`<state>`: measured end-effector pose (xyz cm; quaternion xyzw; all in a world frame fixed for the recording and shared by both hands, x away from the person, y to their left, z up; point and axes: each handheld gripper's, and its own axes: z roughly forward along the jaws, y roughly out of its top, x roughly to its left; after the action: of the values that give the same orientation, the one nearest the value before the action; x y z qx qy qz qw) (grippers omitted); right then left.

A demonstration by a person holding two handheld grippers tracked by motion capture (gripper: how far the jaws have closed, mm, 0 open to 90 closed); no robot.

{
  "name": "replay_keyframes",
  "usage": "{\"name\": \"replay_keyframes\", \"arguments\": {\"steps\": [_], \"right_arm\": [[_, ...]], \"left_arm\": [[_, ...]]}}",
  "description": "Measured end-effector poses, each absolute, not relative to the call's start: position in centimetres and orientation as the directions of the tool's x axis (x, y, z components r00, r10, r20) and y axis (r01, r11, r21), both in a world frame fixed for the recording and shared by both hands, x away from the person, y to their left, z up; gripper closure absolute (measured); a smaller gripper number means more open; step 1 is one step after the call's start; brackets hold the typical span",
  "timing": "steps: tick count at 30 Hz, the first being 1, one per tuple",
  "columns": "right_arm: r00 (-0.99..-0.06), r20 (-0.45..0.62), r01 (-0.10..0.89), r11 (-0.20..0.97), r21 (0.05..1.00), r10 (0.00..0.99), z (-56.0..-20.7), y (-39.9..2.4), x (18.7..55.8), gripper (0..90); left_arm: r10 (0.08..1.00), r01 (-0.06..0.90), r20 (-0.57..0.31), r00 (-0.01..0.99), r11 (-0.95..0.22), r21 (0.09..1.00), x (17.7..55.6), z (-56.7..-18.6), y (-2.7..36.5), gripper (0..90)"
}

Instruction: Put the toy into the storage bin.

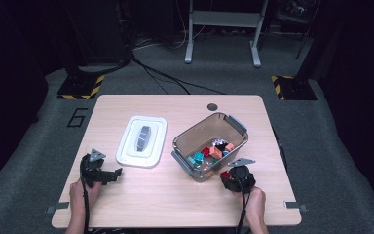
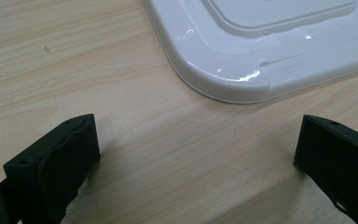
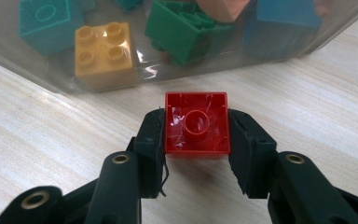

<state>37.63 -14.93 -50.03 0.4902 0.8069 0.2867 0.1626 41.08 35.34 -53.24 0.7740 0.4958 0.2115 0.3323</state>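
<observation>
Left gripper (image 1: 111, 174) rests low on the pale wooden table (image 1: 141, 200), near the front left edge, jaws spread wide with bare wood between them. In the left gripper view, the rounded corner of the glossy white plastic lid (image 2: 242, 70) lies just beyond the jaw tips, not touched. High view: that lid lies flat on the table left of centre, grey handle on top.

Right of it, apart from the lid, stands the clear rectangular plastic bin (image 1: 209, 127) with grey clip handles, holding a heap of coloured toy bricks (image 1: 213, 151).

Right gripper (image 3: 196, 135), at the bin's near corner, pinches a small red square plastic brick (image 3: 196, 123), hollow underside facing the camera, pads pressing both flanks. Brick sits just outside the bin wall, near the tabletop.
</observation>
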Motion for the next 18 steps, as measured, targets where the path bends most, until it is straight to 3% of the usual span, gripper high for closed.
{"name": "replay_keyframes", "arguments": {"steps": [18], "right_arm": [[-0.448, 0.041, 0.702, 0.323, 0.635, 0.893, -48.0, -16.7, 37.2, 59.4]], "left_arm": [[0.908, 0.627, -0.002, 0.419, -0.288, 0.724, 41.1, -53.2, 35.3, 0.0]]}}
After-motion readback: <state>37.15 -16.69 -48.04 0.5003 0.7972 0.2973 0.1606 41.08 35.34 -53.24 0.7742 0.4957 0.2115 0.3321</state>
